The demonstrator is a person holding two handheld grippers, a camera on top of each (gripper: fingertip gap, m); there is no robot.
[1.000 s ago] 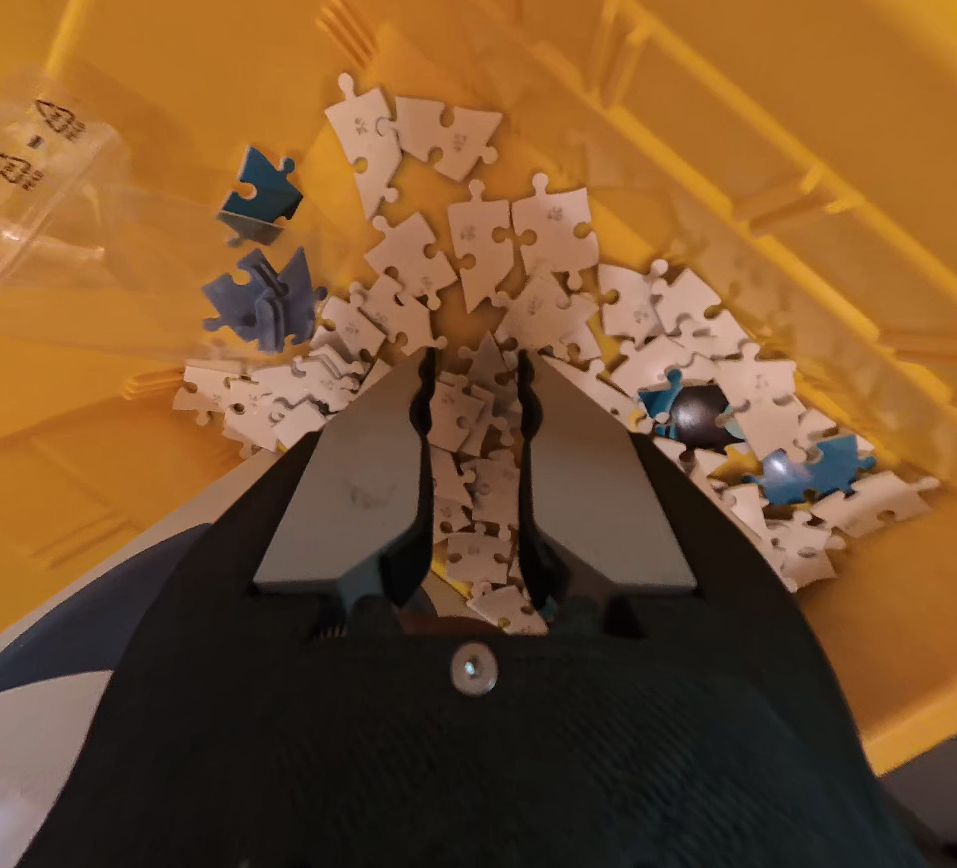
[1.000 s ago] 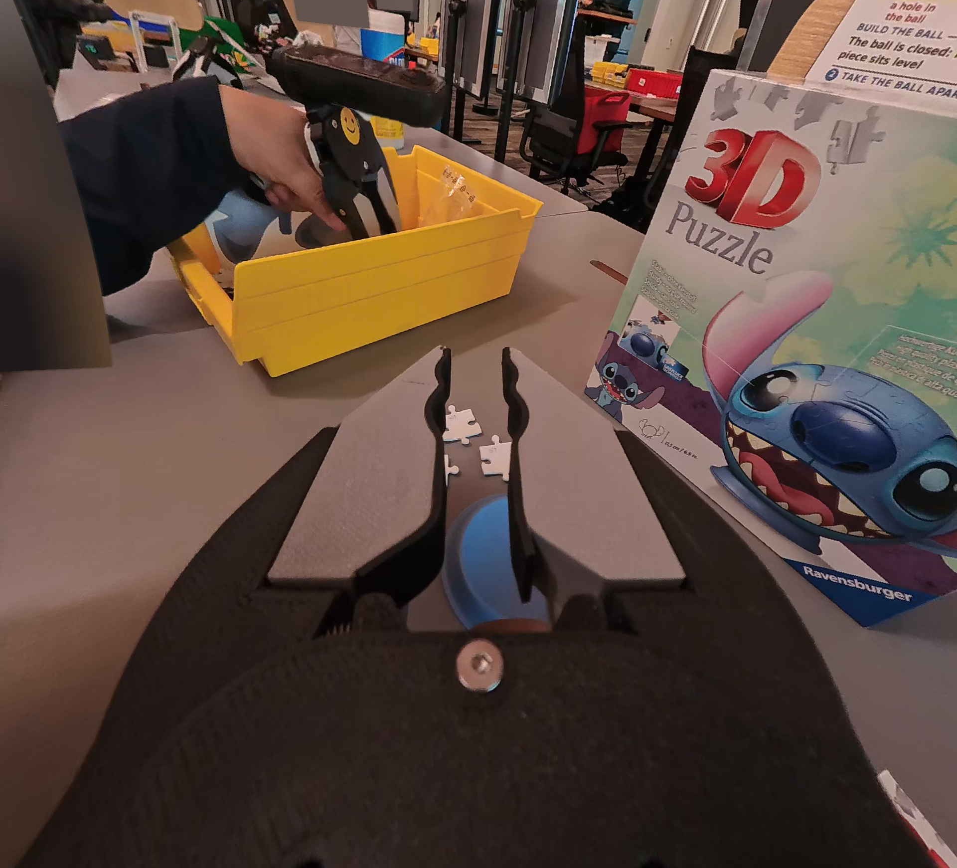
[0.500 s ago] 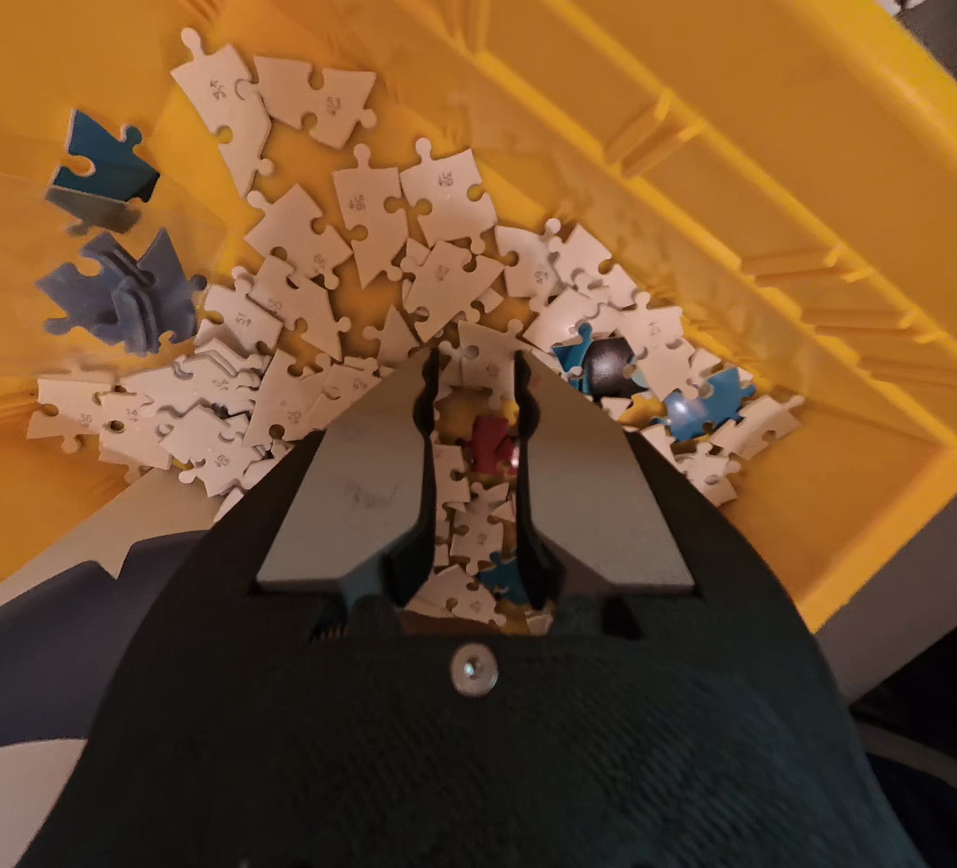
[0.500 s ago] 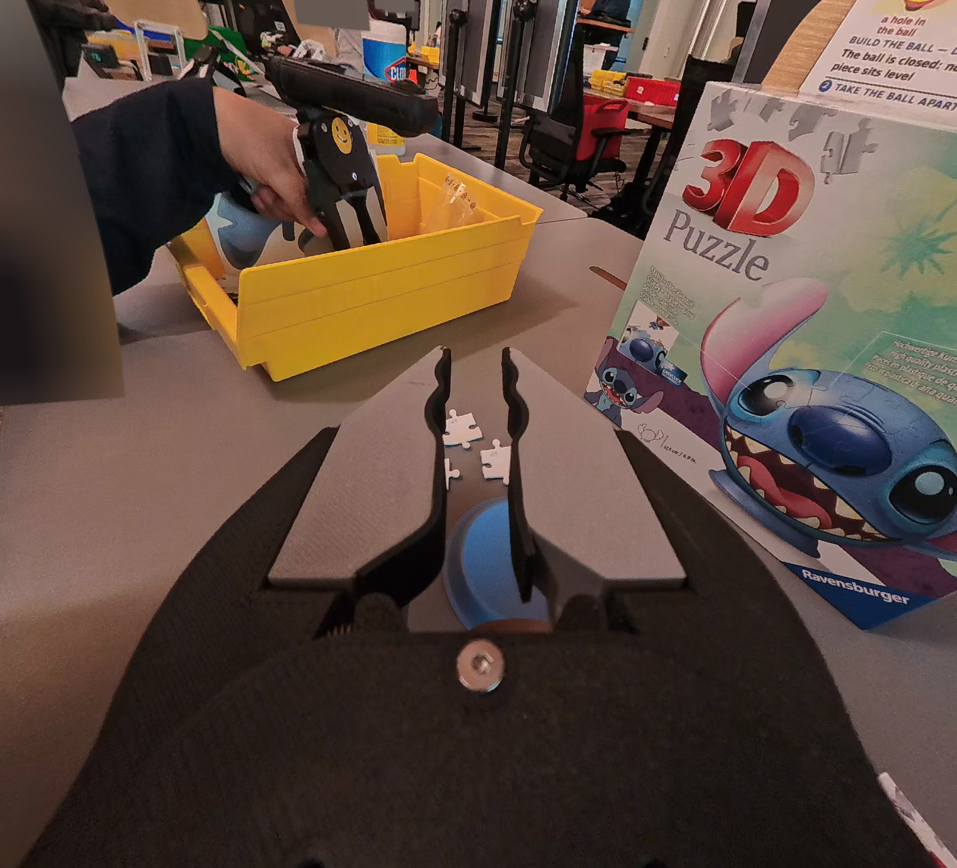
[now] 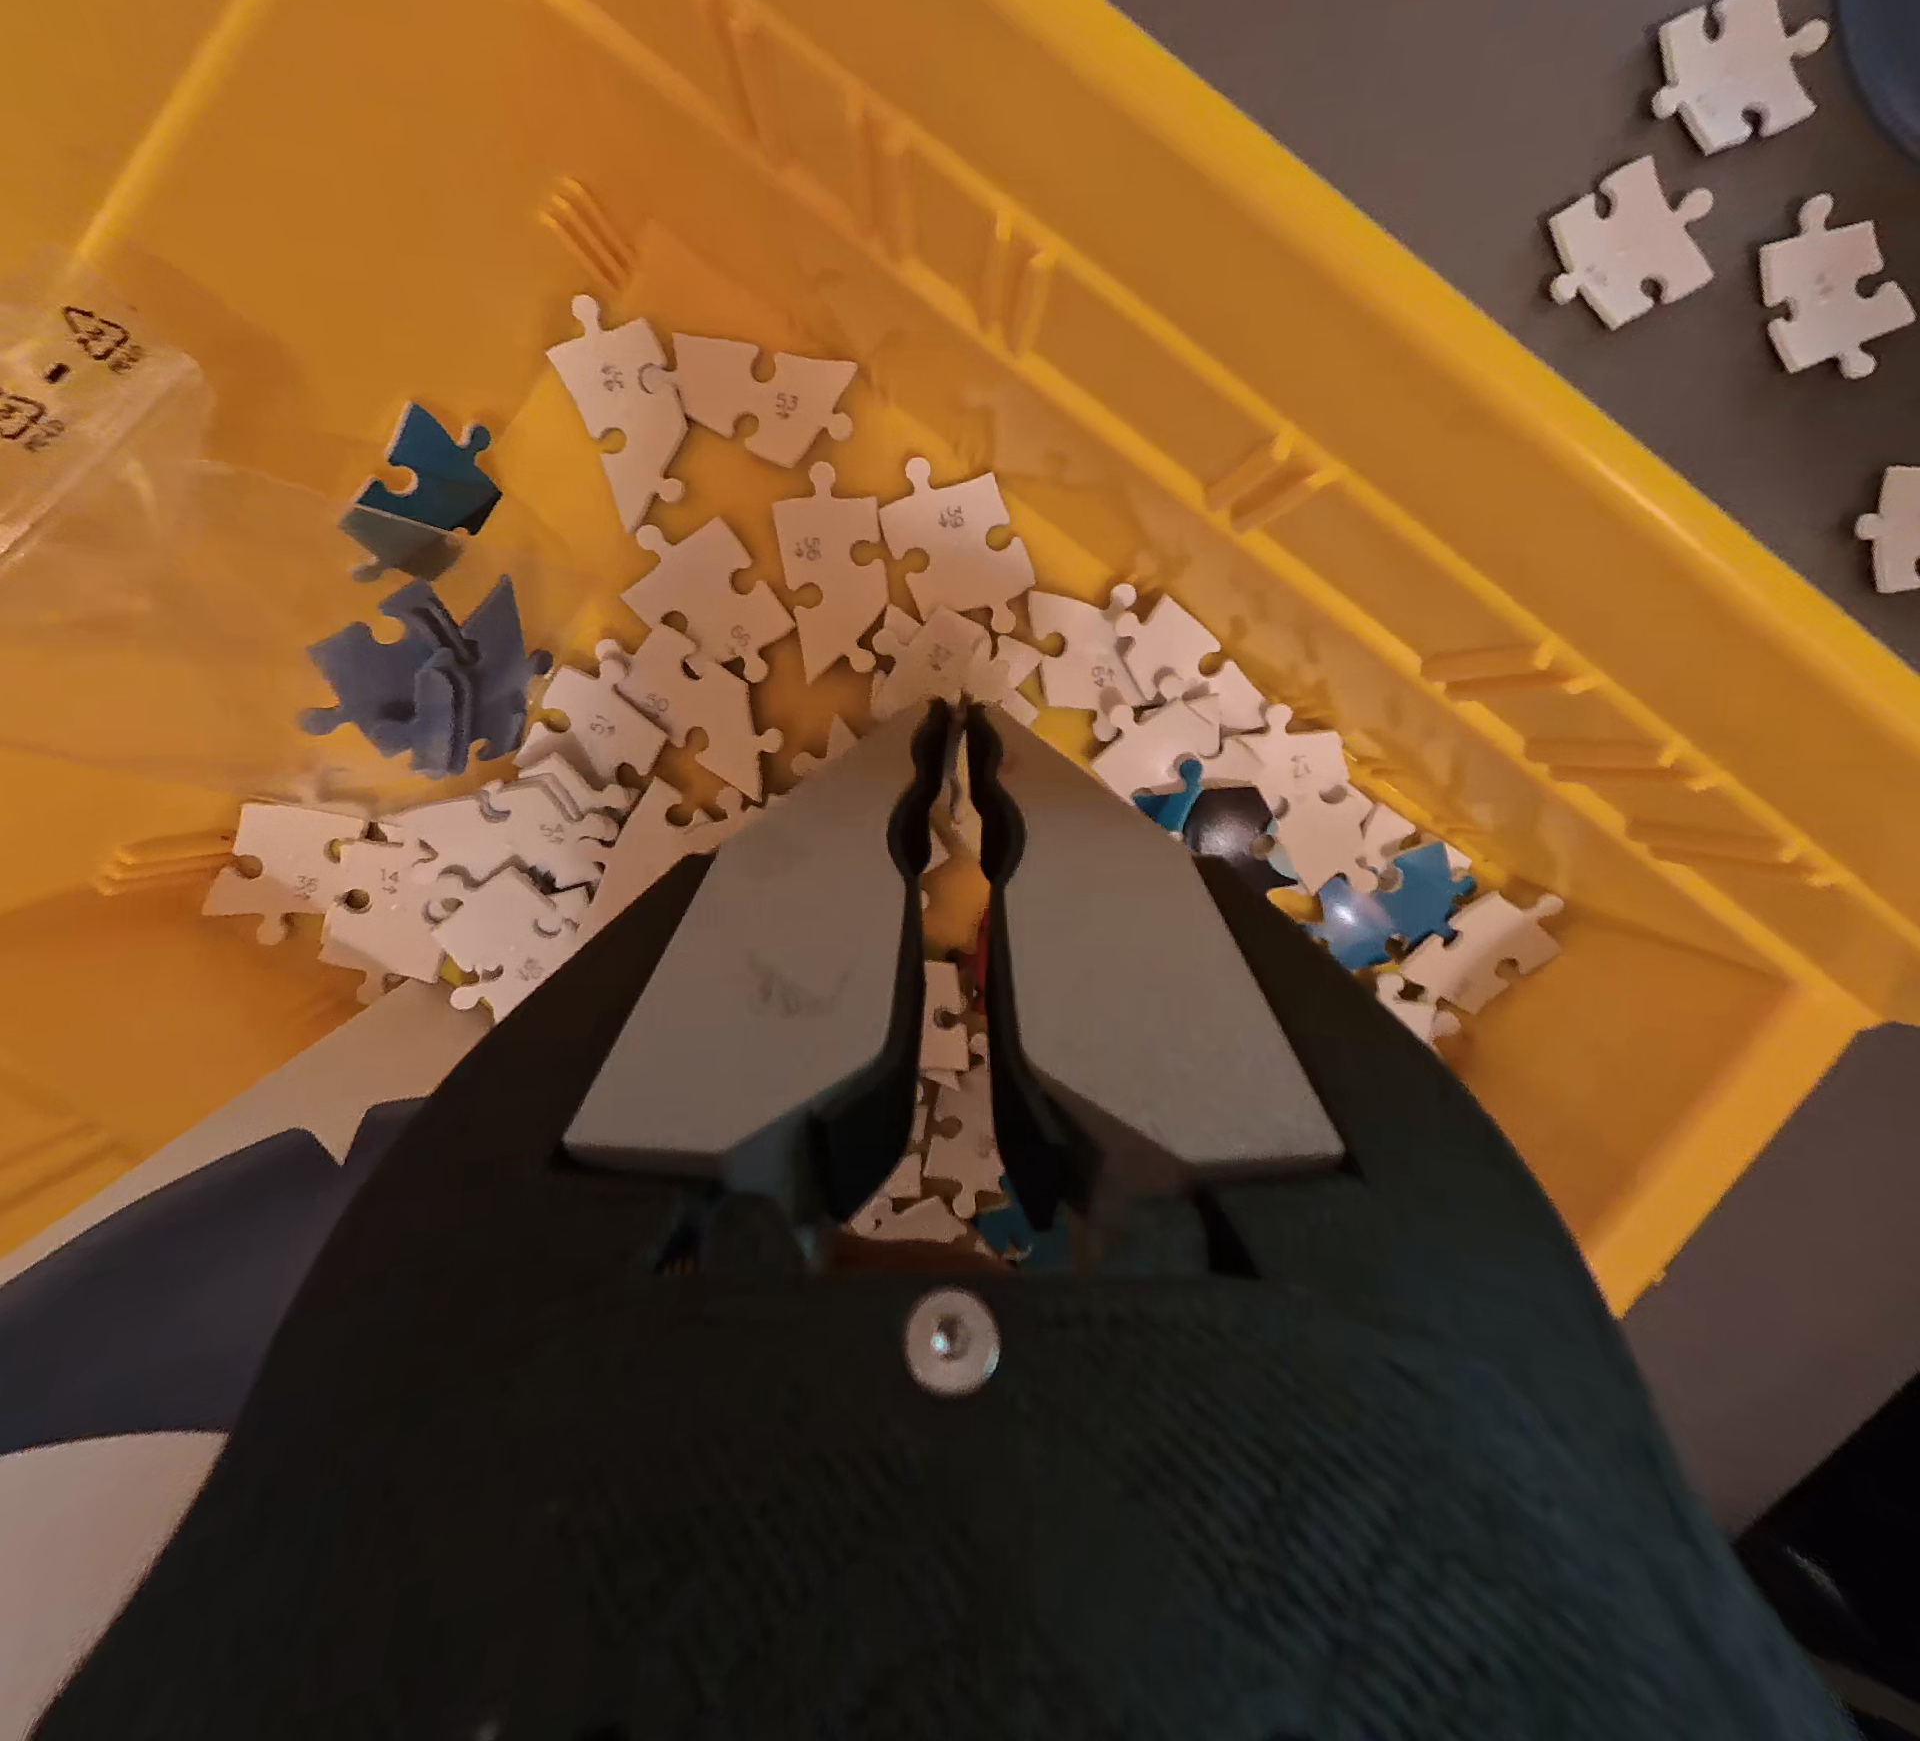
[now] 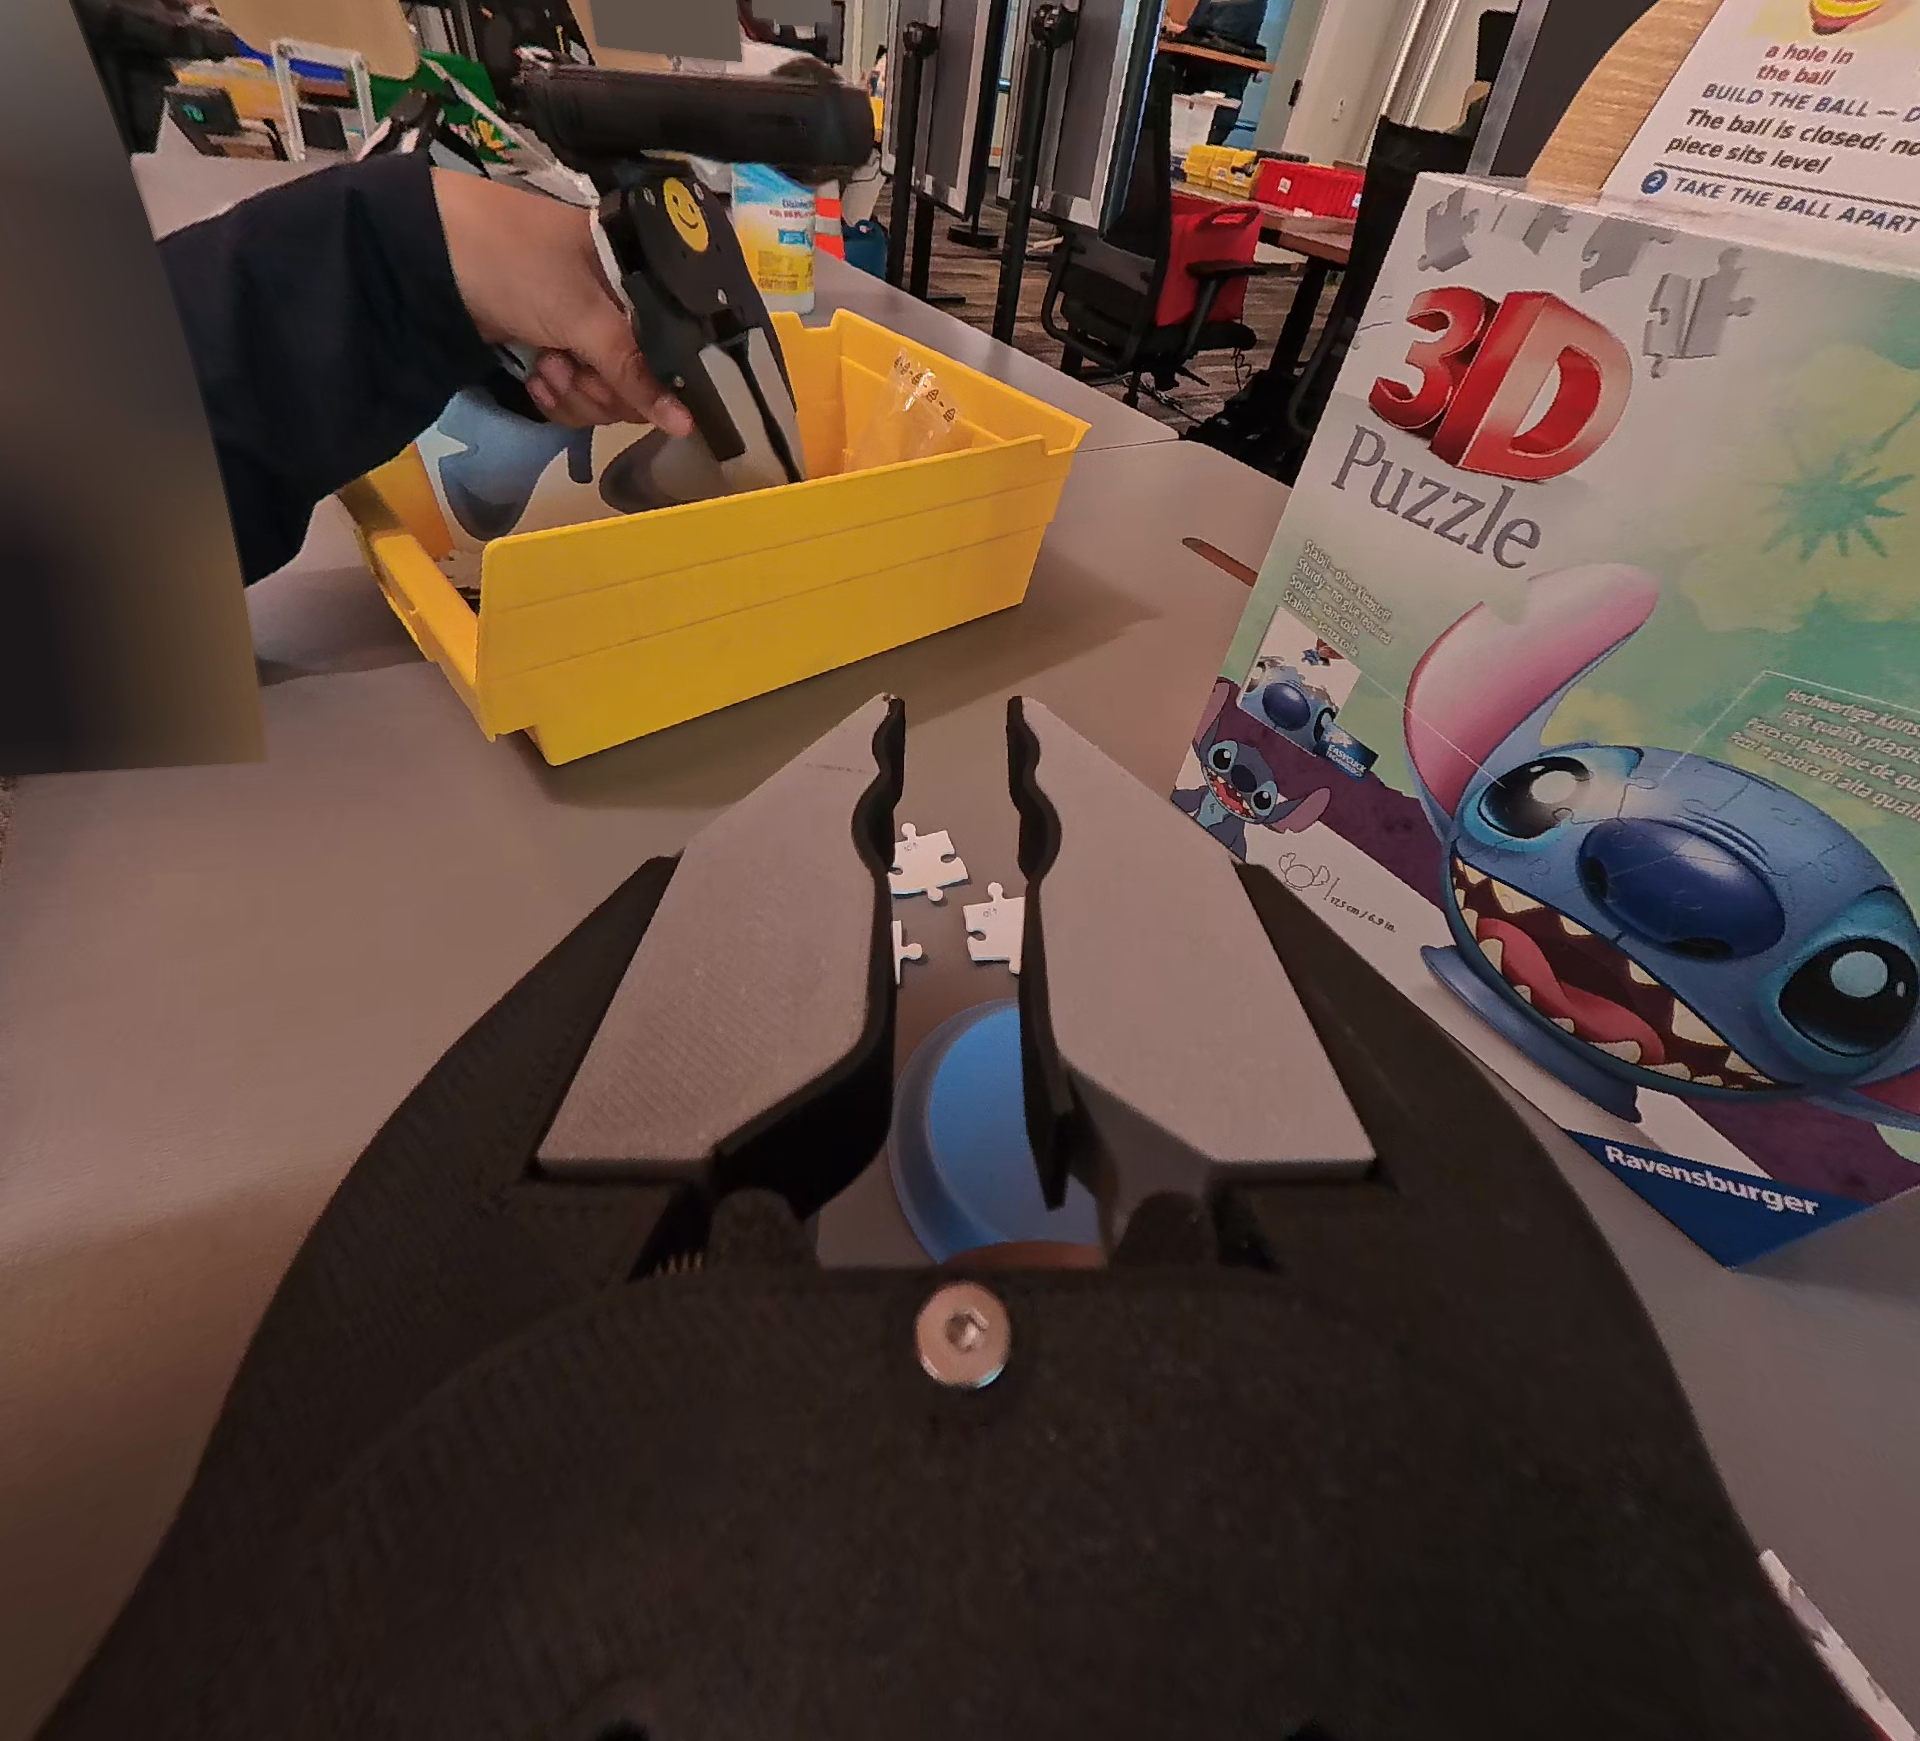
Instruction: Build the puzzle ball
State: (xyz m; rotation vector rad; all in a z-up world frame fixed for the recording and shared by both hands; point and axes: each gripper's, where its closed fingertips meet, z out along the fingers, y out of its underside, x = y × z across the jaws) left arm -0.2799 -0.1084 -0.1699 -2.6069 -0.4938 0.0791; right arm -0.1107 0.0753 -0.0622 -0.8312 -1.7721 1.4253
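In the left wrist view my left gripper (image 5: 954, 717) hangs over the yellow bin (image 5: 1351, 361), jaws almost together, pinching the edge of a white puzzle piece (image 5: 938, 657) above the pile. Many white pieces (image 5: 831, 548) and a few blue ones (image 5: 431, 486) lie face down in the bin. My right gripper (image 6: 954, 715) is open and empty, low over the grey table. A blue round stand (image 6: 966, 1120) and loose white pieces (image 6: 925, 860) lie between its fingers. The left gripper also shows in the right wrist view (image 6: 769, 434), held by a hand inside the bin (image 6: 769, 611).
A clear plastic bag (image 5: 94, 444) lies in the bin's far corner. A blue and white printed sheet (image 5: 104, 1276) leans in the bin. Several white pieces (image 5: 1626, 257) lie on the table beside the bin. The tall puzzle box (image 6: 1610, 704) stands at the right.
My left gripper has gone from open to nearly shut on a white piece and has pulled up and back from the pile. The right gripper has stayed still.
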